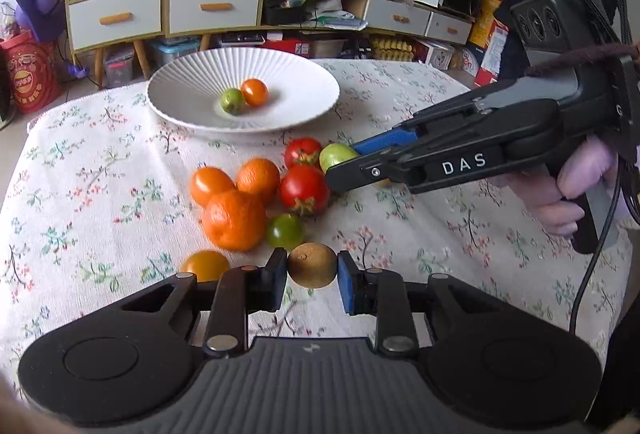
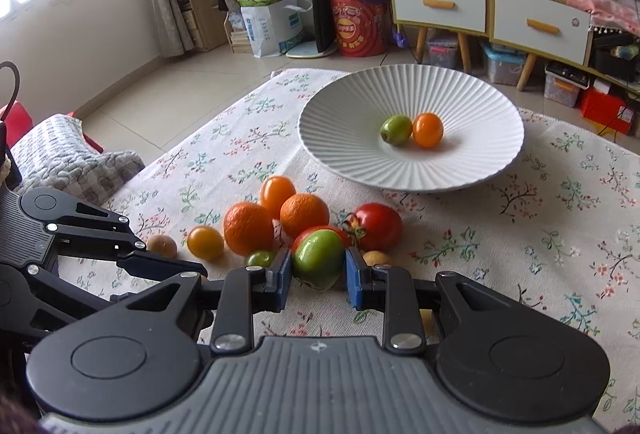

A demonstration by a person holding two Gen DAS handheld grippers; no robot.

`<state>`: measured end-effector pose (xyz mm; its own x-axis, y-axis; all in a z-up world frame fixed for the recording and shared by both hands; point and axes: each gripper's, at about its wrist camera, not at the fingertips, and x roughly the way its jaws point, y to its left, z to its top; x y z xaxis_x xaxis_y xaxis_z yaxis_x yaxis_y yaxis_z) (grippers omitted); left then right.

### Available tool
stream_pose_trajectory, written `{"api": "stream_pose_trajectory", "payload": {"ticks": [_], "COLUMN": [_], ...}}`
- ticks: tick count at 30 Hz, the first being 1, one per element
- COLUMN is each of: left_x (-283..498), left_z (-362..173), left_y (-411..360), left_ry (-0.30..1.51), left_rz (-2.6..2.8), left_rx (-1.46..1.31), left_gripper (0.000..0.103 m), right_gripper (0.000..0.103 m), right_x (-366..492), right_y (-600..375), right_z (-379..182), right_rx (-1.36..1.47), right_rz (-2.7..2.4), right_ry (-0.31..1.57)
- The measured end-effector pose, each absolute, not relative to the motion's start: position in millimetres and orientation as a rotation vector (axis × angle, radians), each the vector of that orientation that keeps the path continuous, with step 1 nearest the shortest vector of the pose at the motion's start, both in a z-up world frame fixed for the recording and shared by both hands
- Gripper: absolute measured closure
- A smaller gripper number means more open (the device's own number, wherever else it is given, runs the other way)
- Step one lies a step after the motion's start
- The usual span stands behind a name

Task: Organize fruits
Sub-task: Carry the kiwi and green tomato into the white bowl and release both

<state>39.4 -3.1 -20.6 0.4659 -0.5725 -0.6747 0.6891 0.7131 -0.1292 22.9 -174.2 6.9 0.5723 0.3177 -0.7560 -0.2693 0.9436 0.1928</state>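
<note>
My left gripper is shut on a small brown round fruit, held just above the flowered tablecloth. My right gripper is shut on a green fruit at the near edge of the fruit pile; from the left wrist view it reaches in from the right onto that green fruit. The pile holds oranges, red tomatoes, small orange tomatoes and a dark green one. A white ribbed plate behind the pile holds a green fruit and an orange one.
The table's far edge runs just behind the plate. A grey cushioned seat stands at the table's left side. Cabinets and boxes line the far wall. A person's gloved hand grips the right gripper's handle.
</note>
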Motion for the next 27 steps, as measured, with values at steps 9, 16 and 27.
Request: {"api": "stream_pose_trajectory", "payload": {"ticks": [9,16,27], "left_x": [71.7,96.3,124.7], "left_z": [3.8,5.6,-6.1], "left_y": [-18.8,-34.4,-60.1], "left_ry": [0.665,0.655,0.629], "left_rz": [-0.725,-0.708,-0.695], "left_rx": [0.112,0.061,0.130], "left_gripper": [0.079,0.079,0.079], "right_gripper": [0.078,0.078,0.078], "right_x": [49.3,70.7,100.6], "right_y": [-196.9,-207.7,-222.6], "right_z": [20.2,14.1,2.5], "right_rx": [0.138,0.189,0.196], "right_rz": [0.283,0.244,0.212], "right_ry": [0.851,0.854,0.862]}}
